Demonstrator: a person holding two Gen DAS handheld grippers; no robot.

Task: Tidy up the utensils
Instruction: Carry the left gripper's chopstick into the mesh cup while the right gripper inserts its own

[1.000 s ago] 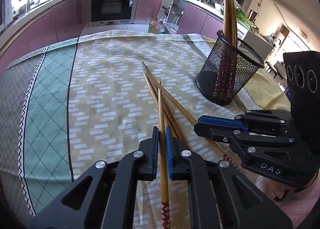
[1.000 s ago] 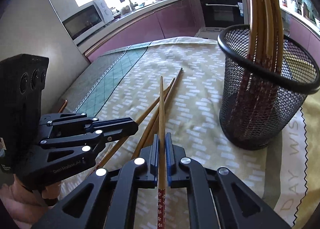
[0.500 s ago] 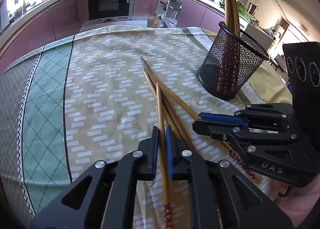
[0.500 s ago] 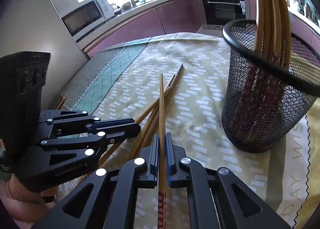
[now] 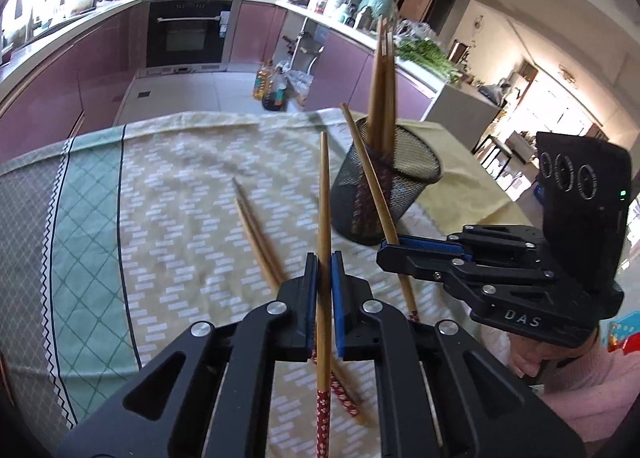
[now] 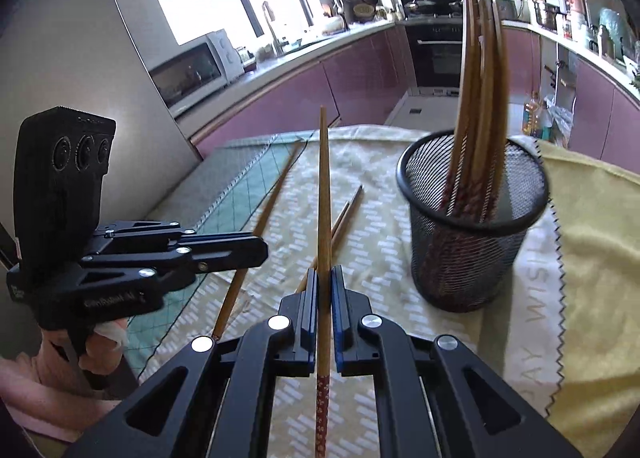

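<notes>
My left gripper (image 5: 324,258) is shut on a wooden chopstick (image 5: 323,198) with a red patterned end, lifted off the table. My right gripper (image 6: 324,272) is shut on another such chopstick (image 6: 323,186), also lifted; it shows in the left wrist view (image 5: 370,186) held by the right gripper (image 5: 390,248). The left gripper (image 6: 256,250) with its chopstick (image 6: 272,198) shows in the right wrist view. A black mesh cup (image 5: 386,186) (image 6: 472,218) holds several chopsticks upright. Two chopsticks (image 5: 256,234) (image 6: 346,214) lie on the tablecloth.
A patterned yellow-green tablecloth (image 5: 168,226) covers the table, with a yellow cloth (image 6: 592,226) under the cup's right side. Kitchen counters and an oven (image 5: 192,30) stand beyond the far edge.
Both grippers have risen, each lifting its chopstick off the cloth with tips pointing up. Two chopsticks stay lying on the table. The cup now sits farther off.
</notes>
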